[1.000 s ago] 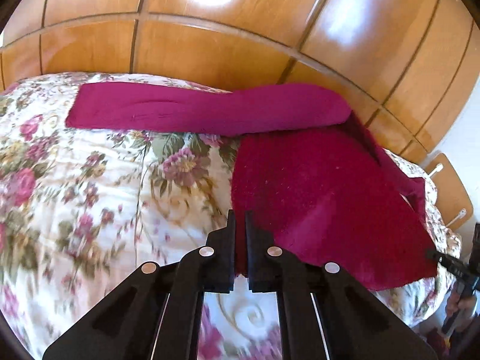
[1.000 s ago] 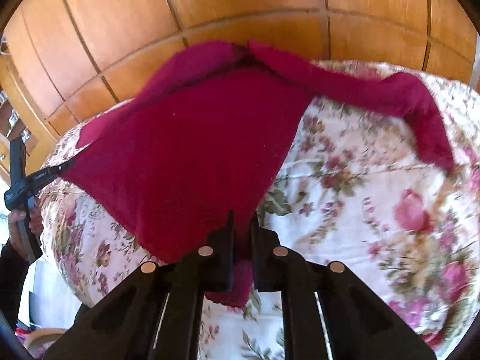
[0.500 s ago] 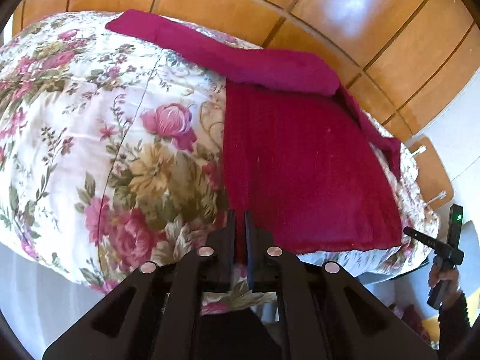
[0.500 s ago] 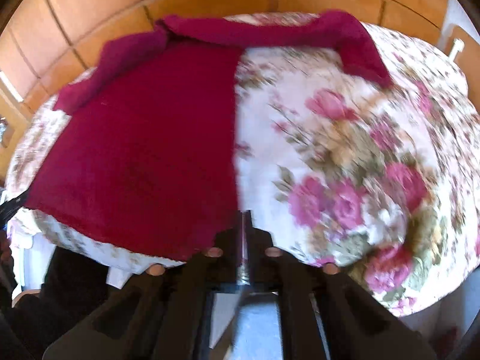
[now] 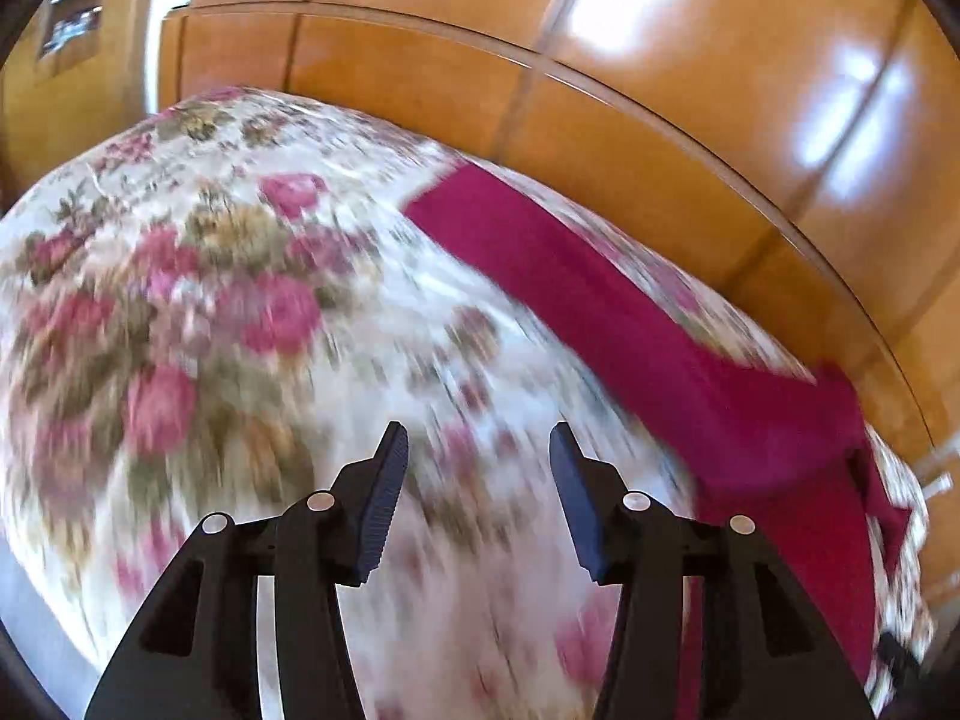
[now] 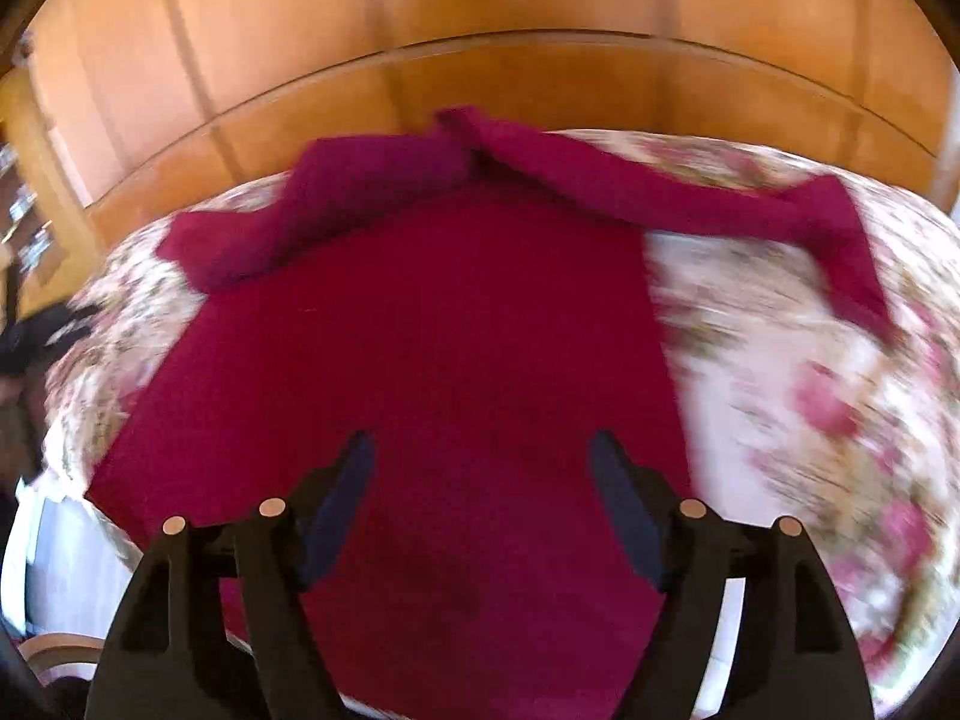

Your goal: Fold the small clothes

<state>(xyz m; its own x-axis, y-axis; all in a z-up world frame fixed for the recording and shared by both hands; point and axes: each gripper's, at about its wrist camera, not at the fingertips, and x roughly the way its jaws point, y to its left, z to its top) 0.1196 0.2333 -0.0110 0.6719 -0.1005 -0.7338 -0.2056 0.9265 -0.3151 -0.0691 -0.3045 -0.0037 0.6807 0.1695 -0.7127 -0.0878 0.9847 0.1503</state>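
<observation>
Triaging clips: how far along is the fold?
Done: the red sweater lies spread flat on the floral bedspread. In hand: nothing; the left hand-held gripper and right hand-held gripper are opening, empty. Left: both sleeves lie unfolded, body unfolded.

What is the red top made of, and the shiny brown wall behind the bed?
The red top looks like soft knitted fabric, maybe wool: matt, fuzzy, lying limp on the flowery bedspread. The brown wall looks like varnished wood panels: orange-brown, glossy, with bright window reflections and seams between the boards.

No text, label, brand or number can be read anywhere.
</observation>
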